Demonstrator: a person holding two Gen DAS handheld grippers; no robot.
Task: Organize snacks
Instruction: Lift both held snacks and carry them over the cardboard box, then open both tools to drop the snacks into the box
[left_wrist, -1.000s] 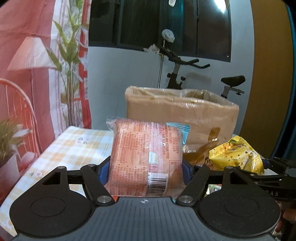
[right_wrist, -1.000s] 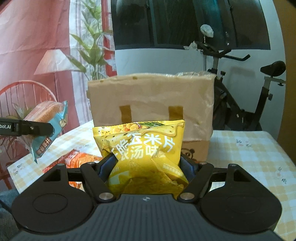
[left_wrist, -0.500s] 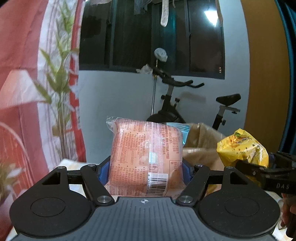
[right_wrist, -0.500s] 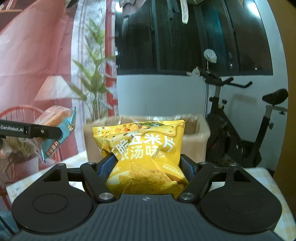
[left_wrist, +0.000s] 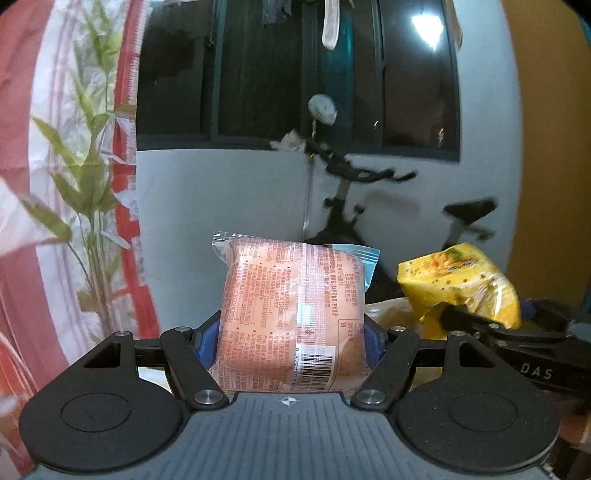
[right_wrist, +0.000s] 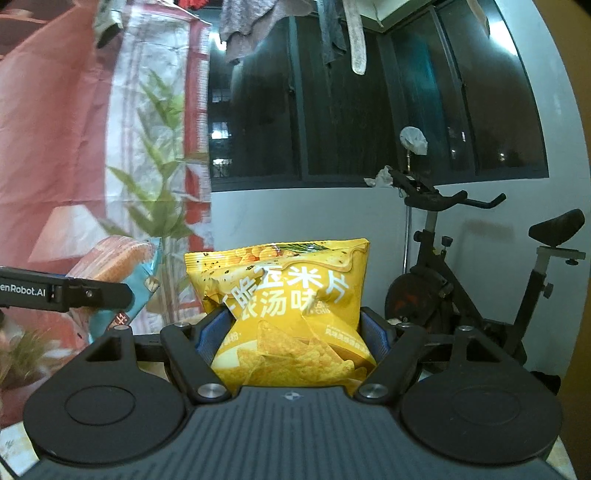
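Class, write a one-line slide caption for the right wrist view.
Right gripper clamps a yellow chip bag before an exercise bike.

Open air lies ahead at twelve o'clock. An exercise bike stands at two o'clock (well back), a plant at ten.

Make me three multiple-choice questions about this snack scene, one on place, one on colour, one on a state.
1. What stands behind the snacks, under the window?
A. exercise bike
B. fridge
C. sofa

2. What colour is the chip bag?
A. green
B. yellow
C. purple

3. How is the pink packet held by the left gripper?
A. lying loose
B. hanging from a corner
C. clamped between both fingers

Answers: 1 A, handlebars and saddle show; 2 B, the right gripper grips a yellow bag; 3 C, blue pads press both its sides.
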